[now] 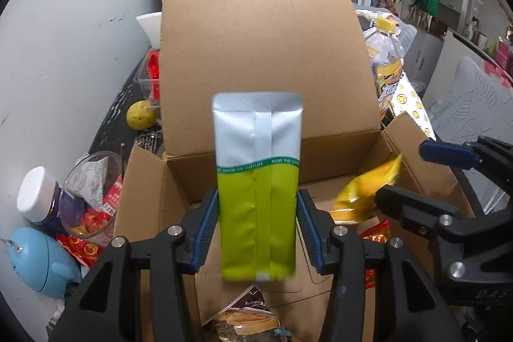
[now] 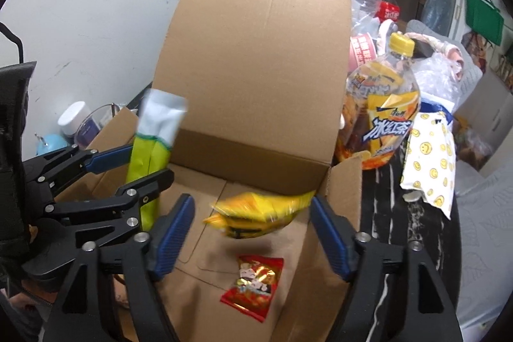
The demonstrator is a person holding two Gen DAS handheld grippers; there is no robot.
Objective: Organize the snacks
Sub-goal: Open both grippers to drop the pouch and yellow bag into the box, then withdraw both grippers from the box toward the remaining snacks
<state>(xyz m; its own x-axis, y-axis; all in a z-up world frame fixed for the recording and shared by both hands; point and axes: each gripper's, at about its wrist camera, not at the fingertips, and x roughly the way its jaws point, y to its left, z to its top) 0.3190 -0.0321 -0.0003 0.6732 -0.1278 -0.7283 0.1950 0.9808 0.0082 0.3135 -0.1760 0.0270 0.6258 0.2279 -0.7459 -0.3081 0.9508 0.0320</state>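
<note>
Both grippers were held over the open cardboard box (image 1: 266, 53), its tall back flap standing upright behind them. The left gripper (image 1: 258, 229) pointed forward into the box, and between its blue pads stood a green and silver snack pouch (image 1: 258, 181), upright and slightly blurred. A thin gap showed on each side of the pouch, so I could not tell whether the jaws pressed it or had let it go.

The right gripper (image 2: 253, 236) was just beside it, over the right part of the box. Its jaws were spread wide, and a yellow snack bag (image 2: 259, 213) hung blurred between them, touching neither pad clearly, above the box floor.

On the box floor lay a red snack packet (image 2: 255, 287), flat, under the yellow bag. A brown packet (image 1: 247, 316) lay near the front edge below the left gripper.

To the right of the box stood an iced tea bottle (image 2: 381, 111) with a yellow cap, close to the side flap, and a smiley-print bag (image 2: 429, 156) next to it. To the left were a glass bowl (image 1: 89, 197) with packets, a white-lidded jar (image 1: 38, 194) and a yellow ball (image 1: 141, 115).
</note>
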